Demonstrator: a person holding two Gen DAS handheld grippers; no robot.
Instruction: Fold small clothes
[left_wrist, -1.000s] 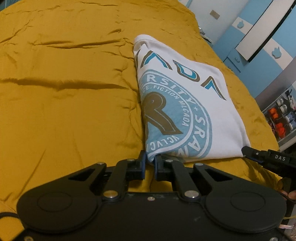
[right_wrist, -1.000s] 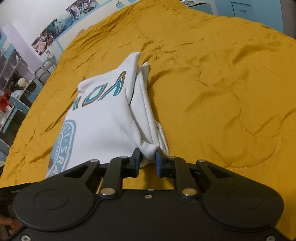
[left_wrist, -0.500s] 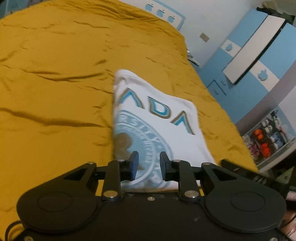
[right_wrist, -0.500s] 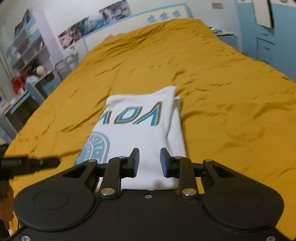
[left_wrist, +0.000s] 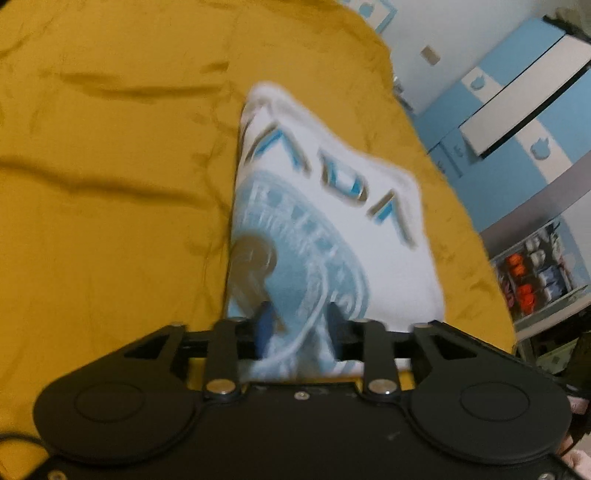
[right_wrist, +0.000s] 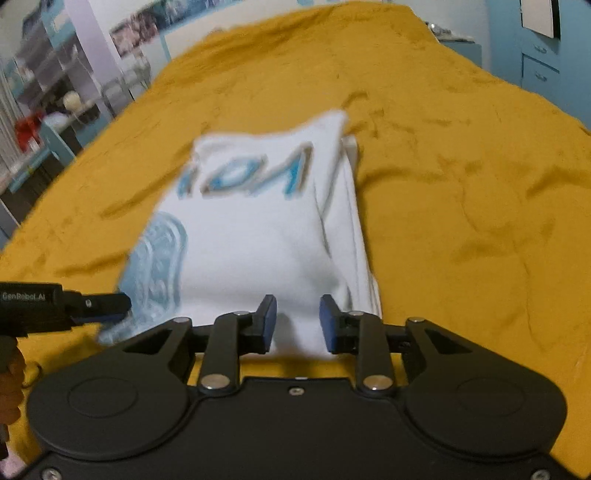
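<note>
A white T-shirt (left_wrist: 332, 221) with a pale blue round print and blue-brown letters lies folded into a rectangle on the mustard-yellow bedspread (left_wrist: 110, 184). My left gripper (left_wrist: 300, 325) hovers at the shirt's near left corner, its jaws opening, pads apart and not pressing the cloth. My right gripper (right_wrist: 297, 317) hovers at the near right edge of the same shirt (right_wrist: 258, 229), its jaws also opening with a clear gap and nothing pinched. The left gripper's fingers (right_wrist: 99, 306) show at the left of the right wrist view. Both views are blurred by motion.
The bedspread (right_wrist: 461, 203) stretches wide around the shirt. Blue and white cupboards (left_wrist: 517, 122) and a shelf of small items (left_wrist: 535, 273) stand beyond the bed's right side. Shelves and a desk (right_wrist: 48, 110) stand off its left side.
Both grippers were shut on the shirt's near corners one second ago; both have let go, opened and drawn back and up. The shirt now lies flat on the bed.
</note>
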